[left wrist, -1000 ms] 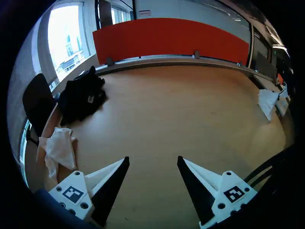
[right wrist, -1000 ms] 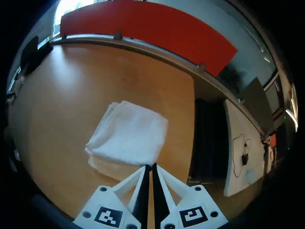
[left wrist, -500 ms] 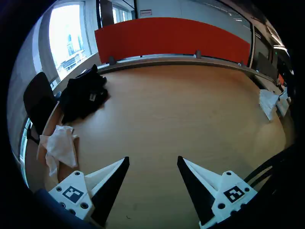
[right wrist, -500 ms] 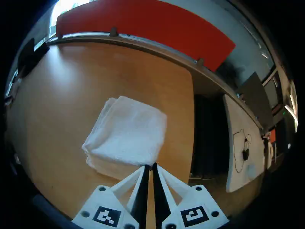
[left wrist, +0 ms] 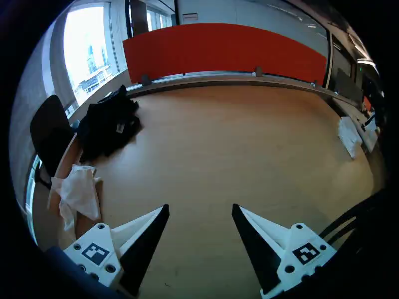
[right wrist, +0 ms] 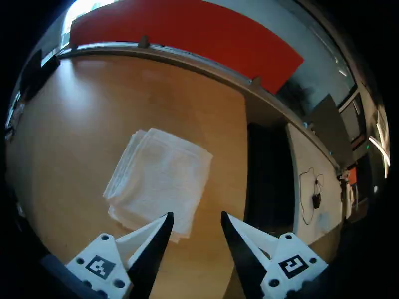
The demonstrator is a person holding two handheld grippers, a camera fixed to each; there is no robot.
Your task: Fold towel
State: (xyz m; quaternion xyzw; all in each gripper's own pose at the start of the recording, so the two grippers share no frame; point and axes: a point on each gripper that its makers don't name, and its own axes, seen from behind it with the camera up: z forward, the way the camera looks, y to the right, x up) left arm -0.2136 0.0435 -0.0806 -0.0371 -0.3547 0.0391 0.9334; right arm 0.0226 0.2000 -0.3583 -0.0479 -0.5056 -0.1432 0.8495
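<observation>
In the left gripper view the left gripper (left wrist: 199, 206) gapes wide over the wooden table (left wrist: 224, 144), with the folded towel (left wrist: 348, 135) well apart at the far right edge, while in the right gripper view the right gripper (right wrist: 196, 214), also spread wide, hangs at the towel's (right wrist: 159, 177) near edge.

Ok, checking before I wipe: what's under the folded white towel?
The folded towel lies flat on the wooden table. Its stacked layers show at the edges; anything beneath them is covered.
</observation>
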